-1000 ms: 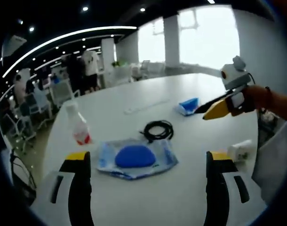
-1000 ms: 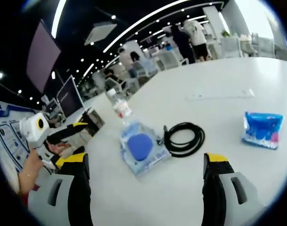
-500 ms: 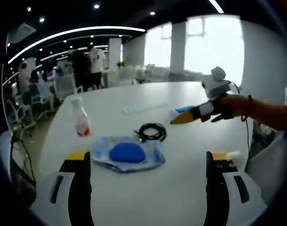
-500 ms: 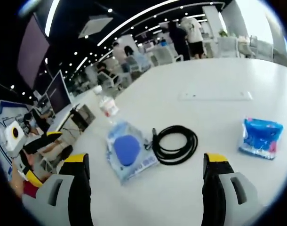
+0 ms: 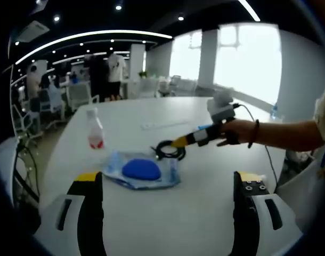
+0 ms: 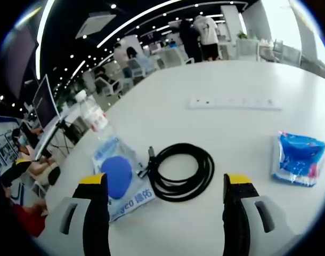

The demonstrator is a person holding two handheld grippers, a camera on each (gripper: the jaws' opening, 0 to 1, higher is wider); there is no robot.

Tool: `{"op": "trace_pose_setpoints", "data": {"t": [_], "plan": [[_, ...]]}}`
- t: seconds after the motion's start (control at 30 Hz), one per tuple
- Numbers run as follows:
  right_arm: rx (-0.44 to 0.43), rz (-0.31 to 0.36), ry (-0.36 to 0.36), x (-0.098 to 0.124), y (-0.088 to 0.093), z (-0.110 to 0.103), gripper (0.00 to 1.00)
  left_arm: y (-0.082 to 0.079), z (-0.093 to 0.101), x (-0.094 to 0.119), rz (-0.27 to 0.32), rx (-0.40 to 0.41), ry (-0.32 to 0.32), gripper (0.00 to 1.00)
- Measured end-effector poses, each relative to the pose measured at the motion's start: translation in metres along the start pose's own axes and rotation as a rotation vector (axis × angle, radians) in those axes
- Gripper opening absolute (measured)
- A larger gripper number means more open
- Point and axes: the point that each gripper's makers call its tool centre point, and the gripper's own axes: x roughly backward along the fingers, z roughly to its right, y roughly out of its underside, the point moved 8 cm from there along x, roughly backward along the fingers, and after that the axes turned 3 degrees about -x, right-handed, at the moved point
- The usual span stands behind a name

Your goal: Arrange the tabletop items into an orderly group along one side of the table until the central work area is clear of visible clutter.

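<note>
Right claw (image 5: 176, 143) now nearer black cable (image 6: 179, 172), white table (image 6: 226, 122), open-plan office

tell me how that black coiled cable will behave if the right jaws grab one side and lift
The black cable lies in a loose coil with no tie visible, so it will probably flop and unwind when lifted. One end sticks out, so it will likely dangle. It looks light and should slide on the smooth white table.

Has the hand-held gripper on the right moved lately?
Yes. The right hand-held gripper has travelled from near the blue packet to the black cable coil.
</note>
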Motion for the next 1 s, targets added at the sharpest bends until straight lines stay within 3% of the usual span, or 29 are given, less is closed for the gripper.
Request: {"op": "trace_pose_setpoints", "data": {"t": [0.2,0.33,0.43,0.53,0.57,0.67,0.7,1.0], "plan": [[0.076,-0.021,0.064,-0.023,0.007,0.010,0.79,0.007,0.000,-0.002,-0.019,-0.002,0.005,0.99],[0.054,-0.050,0.092,-0.036,0.015,0.016,0.75,0.013,-0.005,-0.002,-0.061,-0.018,-0.025,0.99],[0.086,-0.026,0.140,-0.040,0.013,0.019,0.68,0.015,-0.006,-0.003,-0.076,-0.022,-0.035,0.99],[0.035,-0.008,0.167,-0.042,0.010,0.019,0.67,0.017,-0.005,-0.004,-0.087,-0.022,-0.022,0.99],[0.026,-0.004,0.173,-0.043,0.010,0.020,0.64,0.017,-0.005,-0.004,-0.089,-0.024,-0.019,0.99],[0.027,-0.006,0.216,-0.044,0.010,0.024,0.45,0.018,-0.003,-0.005,-0.091,-0.032,-0.011,0.99],[0.048,-0.005,0.268,-0.043,0.010,0.028,0.40,0.018,-0.003,-0.005,-0.096,-0.034,-0.011,0.99],[0.079,-0.015,0.278,-0.045,0.008,0.026,0.31,0.021,-0.004,-0.003,-0.118,-0.065,-0.005,0.99]]}}
